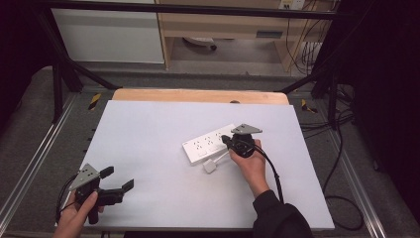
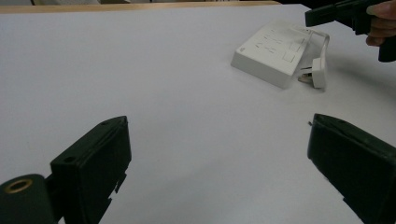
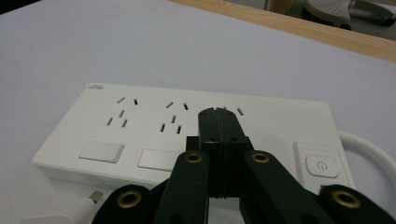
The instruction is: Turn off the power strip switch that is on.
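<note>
High view: right gripper point(image 1: 229, 140), jaws together, hovers over the power strip point(image 1: 210, 144); left gripper point(image 1: 119, 179) rests with jaws apart.

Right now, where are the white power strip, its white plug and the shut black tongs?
white rectangular plastic power strip point(image 3: 140, 116), right gripper view, on its top face among the sockets.
small white plug point(image 2: 320, 72), left gripper view, on its body.
shut black tongs point(image 3: 218, 116), right gripper view, where the two tips meet.

A white power strip point(image 1: 210, 143) with white plug point(image 1: 210, 166) lies on a pale grey table point(image 1: 148, 148), both grippers black
</note>
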`<state>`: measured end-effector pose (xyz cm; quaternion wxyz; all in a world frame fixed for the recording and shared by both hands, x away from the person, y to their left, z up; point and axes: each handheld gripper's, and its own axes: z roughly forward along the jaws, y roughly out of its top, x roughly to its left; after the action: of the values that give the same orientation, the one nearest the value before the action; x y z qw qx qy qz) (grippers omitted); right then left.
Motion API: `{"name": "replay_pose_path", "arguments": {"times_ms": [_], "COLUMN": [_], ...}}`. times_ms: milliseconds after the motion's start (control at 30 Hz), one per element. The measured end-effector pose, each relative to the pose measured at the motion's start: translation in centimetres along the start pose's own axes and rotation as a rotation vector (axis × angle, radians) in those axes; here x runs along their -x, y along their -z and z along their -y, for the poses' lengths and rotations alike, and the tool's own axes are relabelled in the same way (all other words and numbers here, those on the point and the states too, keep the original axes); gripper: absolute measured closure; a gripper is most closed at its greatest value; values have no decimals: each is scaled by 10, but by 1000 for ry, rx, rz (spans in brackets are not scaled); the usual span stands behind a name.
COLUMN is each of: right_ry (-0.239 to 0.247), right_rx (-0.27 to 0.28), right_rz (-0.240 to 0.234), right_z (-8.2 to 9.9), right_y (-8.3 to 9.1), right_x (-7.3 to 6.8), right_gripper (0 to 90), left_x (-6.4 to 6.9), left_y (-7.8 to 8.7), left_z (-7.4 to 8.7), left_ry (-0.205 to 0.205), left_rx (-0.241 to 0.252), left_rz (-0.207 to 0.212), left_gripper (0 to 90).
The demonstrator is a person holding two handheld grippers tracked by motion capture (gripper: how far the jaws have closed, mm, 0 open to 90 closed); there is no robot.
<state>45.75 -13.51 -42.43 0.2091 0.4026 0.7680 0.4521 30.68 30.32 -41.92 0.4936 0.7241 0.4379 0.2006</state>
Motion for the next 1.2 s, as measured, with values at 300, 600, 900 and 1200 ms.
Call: {"name": "replay_pose_path", "arguments": {"times_ms": [300,600,900,1200], "right_ry": [7,-17,-51,-73], "right_rx": [19,53,42,45], "right_rz": [-1,7,28,32], "right_z": [-10,-16,-20,-29], "right_y": [11,24,29,39], "right_x": [1,7,10,12], "right_gripper": [900,849,482,225], "left_x": [-1,-2,-2,-2], "left_y": [-1,-1,0,0], "left_z": [2,2,1,1], "left_ry": [18,21,25,26], "left_rx": [-10,-10,0,2], "left_rz": [-12,-12,-13,-4], "left_gripper": [61,61,61,61]}}
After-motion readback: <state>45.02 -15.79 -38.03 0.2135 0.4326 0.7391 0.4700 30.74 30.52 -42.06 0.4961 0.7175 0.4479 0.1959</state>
